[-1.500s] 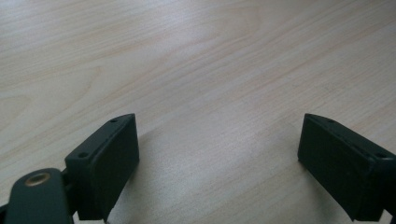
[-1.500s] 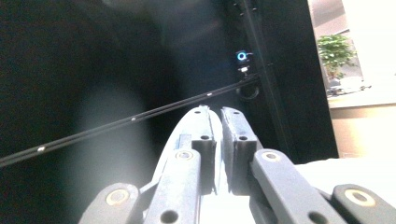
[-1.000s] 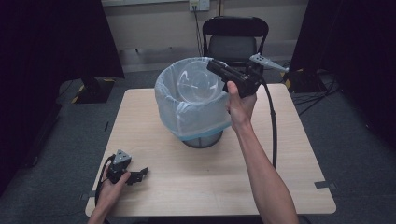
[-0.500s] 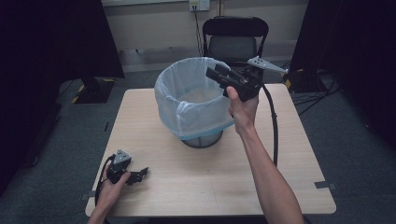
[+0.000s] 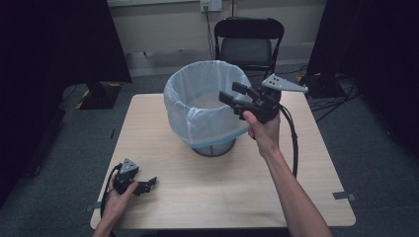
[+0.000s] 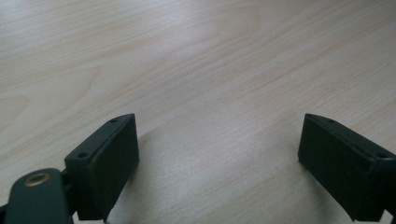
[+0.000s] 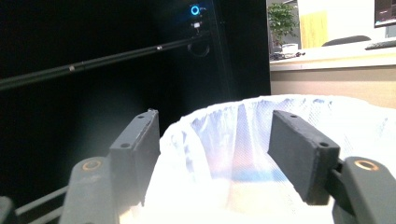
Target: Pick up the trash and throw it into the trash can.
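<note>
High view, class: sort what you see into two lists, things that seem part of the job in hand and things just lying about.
Seems part of the job:
- bin lined with a bag
- right hand-held gripper, open over the bin's rim
- left hand-held gripper, open, low on the table

Just about:
- folding chair
- cables on the floor

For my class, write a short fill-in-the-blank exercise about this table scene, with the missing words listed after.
1. The bin on the table is lined with a white plastic ____.
2. The right gripper is held above the bin with its jaws ____.
3. The left gripper rests low on the ____, jaws apart.
4. Behind the table stands a black folding ____.

Missing words: bag; open; table; chair
</note>
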Motion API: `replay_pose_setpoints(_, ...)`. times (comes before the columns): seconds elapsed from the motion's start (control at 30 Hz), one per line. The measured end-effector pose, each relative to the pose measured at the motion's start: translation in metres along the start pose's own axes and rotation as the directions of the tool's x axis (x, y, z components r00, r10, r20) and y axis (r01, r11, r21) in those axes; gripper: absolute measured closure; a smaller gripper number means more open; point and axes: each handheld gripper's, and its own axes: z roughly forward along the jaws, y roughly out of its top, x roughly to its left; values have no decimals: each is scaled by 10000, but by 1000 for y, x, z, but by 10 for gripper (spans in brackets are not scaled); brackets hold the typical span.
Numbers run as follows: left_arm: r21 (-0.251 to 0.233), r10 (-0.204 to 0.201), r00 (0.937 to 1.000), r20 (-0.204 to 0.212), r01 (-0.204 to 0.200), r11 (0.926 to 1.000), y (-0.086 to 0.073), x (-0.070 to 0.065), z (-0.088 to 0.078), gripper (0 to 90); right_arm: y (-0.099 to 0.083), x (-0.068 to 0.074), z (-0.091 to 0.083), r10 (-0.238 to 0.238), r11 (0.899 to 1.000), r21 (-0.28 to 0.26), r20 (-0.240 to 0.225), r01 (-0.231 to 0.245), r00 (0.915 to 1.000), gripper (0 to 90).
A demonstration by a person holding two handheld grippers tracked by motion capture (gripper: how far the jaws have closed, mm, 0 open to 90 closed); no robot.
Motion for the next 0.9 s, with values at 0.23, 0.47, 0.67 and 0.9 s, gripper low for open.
replay_pose_setpoints(0.23,-3,-8,10000,0,8,10000,0,0,0,120,-10,6,-18,-330,9970,704,256,311,9991,284)
replay_pose_setpoints(0.47,-9,-30,10000,10,30,10000,0,0,0,119,-24,8,-44,-714,9917,1118,637,640,9954,265)
replay_pose_setpoints(0.67,-3,-3,10000,-1,3,10000,0,0,0,120,-48,4,-63,-753,9839,1695,1102,559,9911,254)
replay_pose_setpoints(0.9,-2,-3,10000,0,3,10000,0,0,0,119,-80,-10,-82,-536,9709,2395,1954,53,9793,234)
